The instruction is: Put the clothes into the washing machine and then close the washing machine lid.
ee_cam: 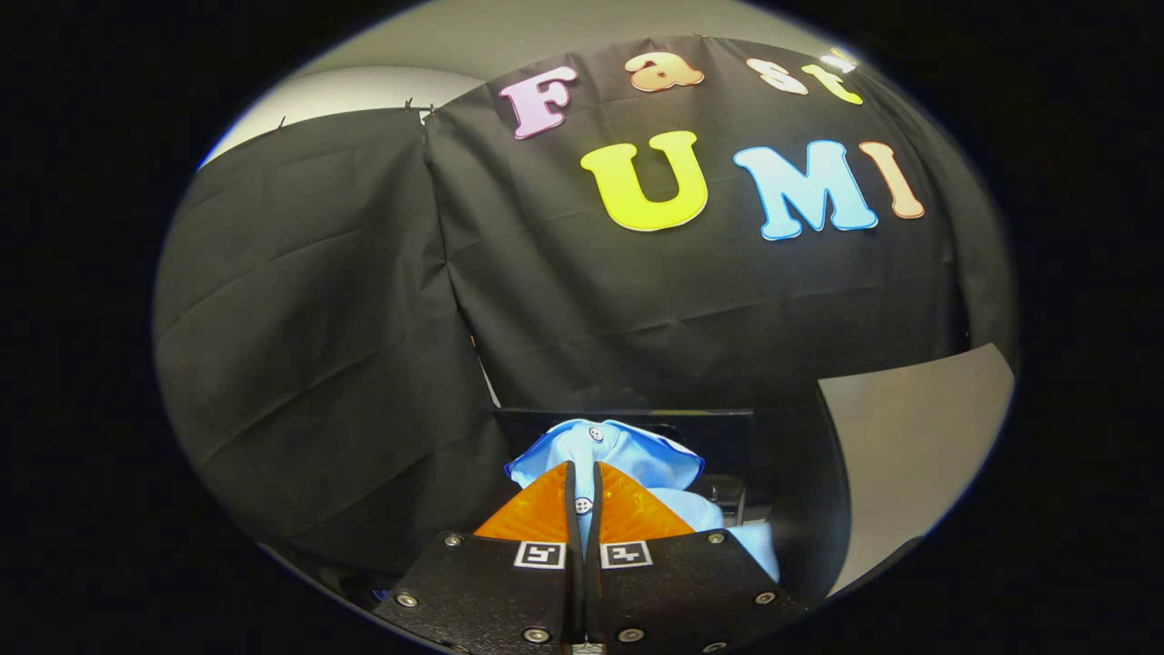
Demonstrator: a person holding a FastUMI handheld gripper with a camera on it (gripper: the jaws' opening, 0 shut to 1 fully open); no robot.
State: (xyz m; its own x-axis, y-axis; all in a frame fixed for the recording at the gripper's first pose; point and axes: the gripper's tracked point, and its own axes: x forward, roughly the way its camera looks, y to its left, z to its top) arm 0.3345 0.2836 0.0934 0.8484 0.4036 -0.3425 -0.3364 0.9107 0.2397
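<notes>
A light blue buttoned shirt [627, 455] is bunched up right at my fingers, with a fold of it and one button pinched in the narrow gap between them. My gripper [583, 482] is shut on this shirt and holds it up in the air. More of the cloth hangs down to the right of the fingers [750, 546]. A dark flat panel [709, 437] stands just behind the shirt; I cannot tell whether it is the washing machine's lid.
The black cloth wall [346, 346] hangs close ahead and to the left. A grey flat surface [909, 446] lies to the right beyond the fingers, with a dark curved edge [827, 491] between it and the shirt.
</notes>
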